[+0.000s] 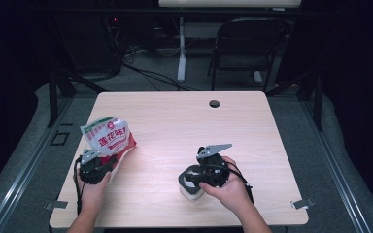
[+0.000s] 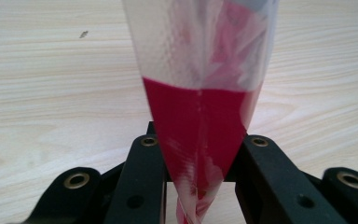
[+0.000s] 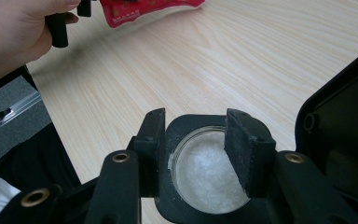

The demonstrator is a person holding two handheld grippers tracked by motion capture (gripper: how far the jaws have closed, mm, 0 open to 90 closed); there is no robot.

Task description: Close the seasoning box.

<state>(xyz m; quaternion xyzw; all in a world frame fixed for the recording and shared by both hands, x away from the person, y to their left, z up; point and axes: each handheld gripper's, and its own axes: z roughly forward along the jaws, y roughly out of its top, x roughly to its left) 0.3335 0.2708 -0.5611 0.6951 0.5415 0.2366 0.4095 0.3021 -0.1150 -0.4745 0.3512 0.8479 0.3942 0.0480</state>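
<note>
Wooden table [image 1: 175, 121] seen from the high view, person's forearms coming in from 6 o'clock. Left gripper [image 1: 108, 164] sits at about 8 o'clock on the tabletop, near the left edge, held in the left hand [image 1: 93, 187]. It has a red-and-white plastic bag [image 1: 109, 137] by its lower corner; the bag stands up and leans toward 11 o'clock from the gripper, printed face toward the camera. In the left gripper view the bag [image 2: 200, 93] runs up between the two black jaws, red at the bottom, clear and whitish higher up, narrowing to a point down at the jaws. Both pads press on that narrow end, so the jaws are mostly closed and pinching the bag. Bag's bottom tip hangs just above the wood.

Right gripper [image 1: 193, 178] is at about 5 o'clock, in the right hand [image 1: 226, 189], grey three-cornered plate on top. It reaches toward 9 o'clock over a small white container [image 1: 190, 189] with a black rim standing on the table. In the right gripper view the container [image 3: 205, 172] is open on top, white grainy stuff inside, black lid [image 3: 345, 140] flipped back at 3 o'clock. The jaws stand fairly wide, either side of the round opening; cannot tell whether the pads touch the rim.

Bag and container are well apart, bare wood between. Small round hole [image 1: 214, 103] in the table at 12 o'clock.
</note>
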